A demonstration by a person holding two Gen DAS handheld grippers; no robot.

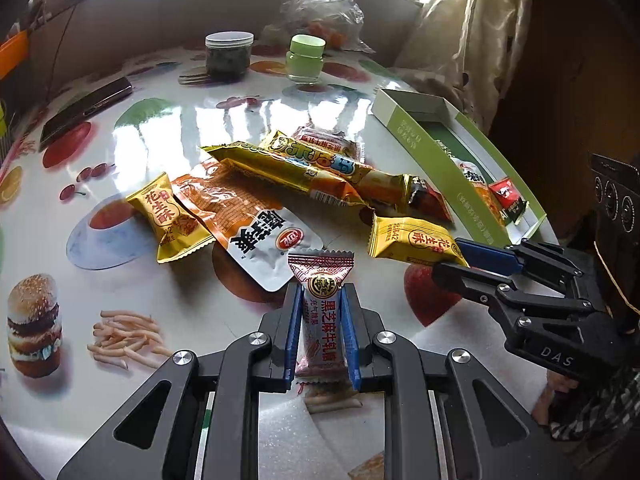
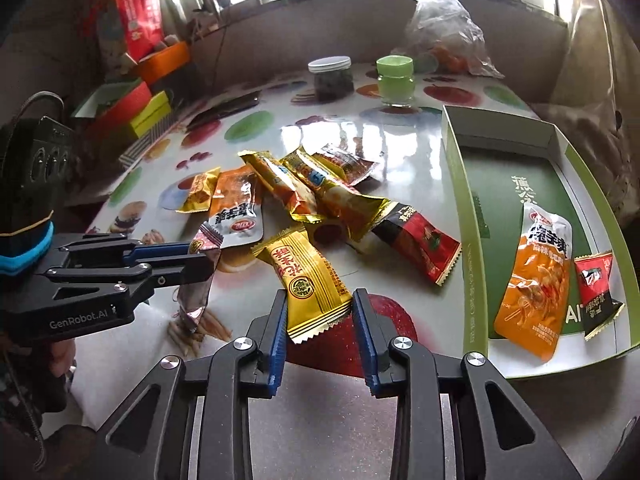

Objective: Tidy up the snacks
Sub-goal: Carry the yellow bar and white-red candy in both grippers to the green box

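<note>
The left claw [image 1: 320,304] is clamped on a pink-and-silver candy packet [image 1: 320,320], held upright just above the fruit-printed surface [image 1: 168,148]. The right claw [image 2: 320,308] has its fingers on either side of a yellow peanut-candy packet [image 2: 310,280], pressed against the packet's lower end, which is tilted off the surface.

A loose heap of snacks lies beyond both claws: two long golden bars [image 1: 288,168], an orange-and-white pouch [image 1: 244,220], a second yellow packet [image 1: 168,216] and a dark red wrapper [image 2: 416,248], the last lying between the heap and the green tray [image 2: 468,216] on the right.

The tray, near the surface's right edge, holds an orange noodle-snack pouch [image 2: 532,280] and a small red-and-black packet [image 2: 596,288] side by side.

Farther back stand a dark-filled jar with a white lid [image 1: 228,56], a green-lidded jar [image 1: 305,58] and a crumpled clear plastic bag [image 1: 324,4]. A dark phone [image 1: 86,112] lies at the far left.
</note>
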